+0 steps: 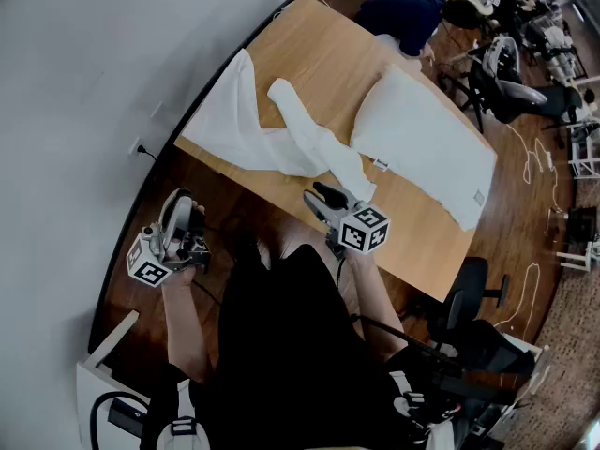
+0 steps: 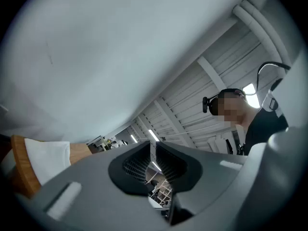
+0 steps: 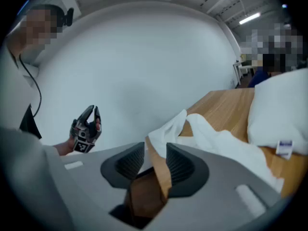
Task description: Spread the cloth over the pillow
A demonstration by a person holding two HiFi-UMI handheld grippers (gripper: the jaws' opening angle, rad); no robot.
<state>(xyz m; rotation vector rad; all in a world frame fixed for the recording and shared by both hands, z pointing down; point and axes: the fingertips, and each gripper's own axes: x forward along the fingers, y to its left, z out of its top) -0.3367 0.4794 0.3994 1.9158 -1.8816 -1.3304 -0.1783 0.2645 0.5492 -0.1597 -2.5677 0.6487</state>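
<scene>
A crumpled white cloth [image 1: 281, 134] lies bunched across the left and middle of the wooden table [image 1: 319, 54]. A white pillow [image 1: 422, 139] lies flat on the table's right half, beside the cloth. My right gripper [image 1: 319, 195] hovers at the table's near edge, close to the cloth's near end, open with nothing between its fingers. In the right gripper view the cloth [image 3: 211, 138] and pillow [image 3: 279, 114] lie beyond the right gripper [image 3: 155, 150]. My left gripper [image 1: 180, 200] is held off the table near the wall, tilted upward, shut and holding nothing [image 2: 153, 146].
A curved white wall [image 1: 84, 82] runs along the table's left side. A person in blue [image 1: 403, 17] sits past the far end, with office chairs [image 1: 511, 87] and floor cables to the right. Another chair [image 1: 469, 289] stands near the table's near right corner.
</scene>
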